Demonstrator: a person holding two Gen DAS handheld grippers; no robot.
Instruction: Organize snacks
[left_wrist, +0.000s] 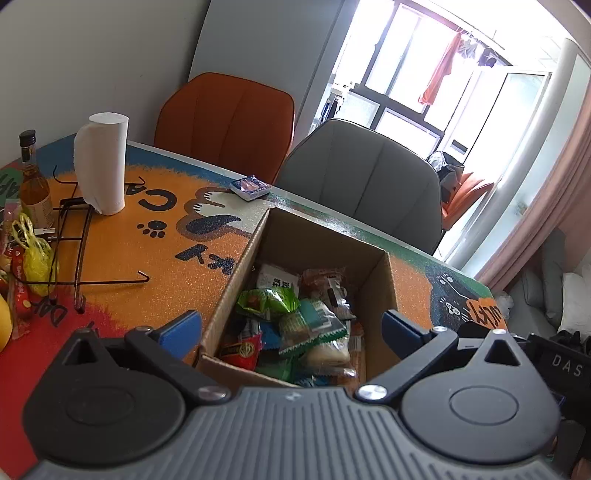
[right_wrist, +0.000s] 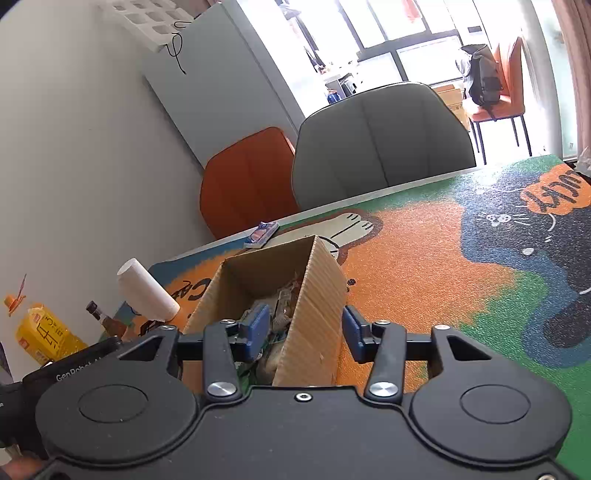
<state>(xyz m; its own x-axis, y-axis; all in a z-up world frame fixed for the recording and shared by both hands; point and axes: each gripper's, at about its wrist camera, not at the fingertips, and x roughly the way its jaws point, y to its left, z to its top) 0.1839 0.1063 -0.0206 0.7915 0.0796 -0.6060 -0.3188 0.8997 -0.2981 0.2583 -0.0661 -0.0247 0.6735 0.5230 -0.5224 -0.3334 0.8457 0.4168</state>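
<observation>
Both tools spread: left tool (left_wrist: 291, 326) straddles the cardboard box (left_wrist: 295, 240) of snacks (left_wrist: 303, 321), right tool (right_wrist: 306, 332) straddles its right wall, unpinched. Paper towel roll (left_wrist: 101, 162), bottle (left_wrist: 33, 181) far left on bench (left_wrist: 147, 240).

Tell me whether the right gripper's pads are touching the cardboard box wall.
Apart. In the right wrist view the right gripper straddles the cardboard box wall, with a visible gap beside each blue pad.

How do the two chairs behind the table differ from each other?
The orange chair stands nearer the wall, behind the paper towel roll; the grey chair stands nearer the window, behind the cardboard box. In the left wrist view the orange chair's back looks narrower, the grey chair's wider. Both have padded backs with vertical seams and are pushed up to the table's far edge.
</observation>
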